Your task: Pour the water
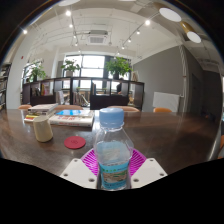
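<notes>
A clear plastic water bottle (pixel 112 152) with a pale blue cap and a blue label stands upright between my fingers. My gripper (pixel 112 163) is shut on the water bottle, with the pink pads pressed against both of its sides. The bottle hides most of the pads. A cream-coloured cup (pixel 43 129) stands on the brown table (pixel 170 135), ahead and to the left of the bottle. A small red coaster (pixel 74 142) lies on the table between the cup and the bottle.
A flat blue and white book or tray (pixel 72 117) lies further back on the table, with more items at the far left. Chairs and potted plants stand beyond the table before large windows.
</notes>
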`<state>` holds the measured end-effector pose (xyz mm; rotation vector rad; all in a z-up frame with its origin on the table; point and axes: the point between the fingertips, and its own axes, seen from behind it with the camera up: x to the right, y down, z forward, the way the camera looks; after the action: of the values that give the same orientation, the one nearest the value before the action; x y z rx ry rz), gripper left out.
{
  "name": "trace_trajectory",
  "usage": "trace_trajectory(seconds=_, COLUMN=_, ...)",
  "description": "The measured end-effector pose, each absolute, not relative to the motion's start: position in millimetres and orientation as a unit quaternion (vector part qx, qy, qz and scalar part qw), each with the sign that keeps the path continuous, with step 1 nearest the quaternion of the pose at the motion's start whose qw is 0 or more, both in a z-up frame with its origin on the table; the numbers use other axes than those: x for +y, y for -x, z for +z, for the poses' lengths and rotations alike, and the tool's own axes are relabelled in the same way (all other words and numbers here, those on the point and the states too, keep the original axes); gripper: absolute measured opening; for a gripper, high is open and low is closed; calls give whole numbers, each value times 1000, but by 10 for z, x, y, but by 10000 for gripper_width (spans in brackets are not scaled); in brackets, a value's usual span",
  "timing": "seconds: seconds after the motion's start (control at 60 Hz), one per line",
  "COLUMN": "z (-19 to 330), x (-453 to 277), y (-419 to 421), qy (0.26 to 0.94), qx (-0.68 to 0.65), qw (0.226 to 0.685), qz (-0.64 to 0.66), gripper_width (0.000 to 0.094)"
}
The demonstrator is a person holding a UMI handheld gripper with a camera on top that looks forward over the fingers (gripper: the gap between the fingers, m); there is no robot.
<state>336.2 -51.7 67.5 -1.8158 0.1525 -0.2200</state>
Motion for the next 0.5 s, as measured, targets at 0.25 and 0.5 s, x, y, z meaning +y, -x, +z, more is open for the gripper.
trace_trajectory(seconds=0.25, z=753, x=-362, y=-3270, qy=810, qx=12, qw=563, qz=-163, gripper_width=333)
trace_trajectory(seconds=0.5, z=1388, x=459, y=-2634, qy=779, qx=-188, qw=512, qz=-307, gripper_width=336)
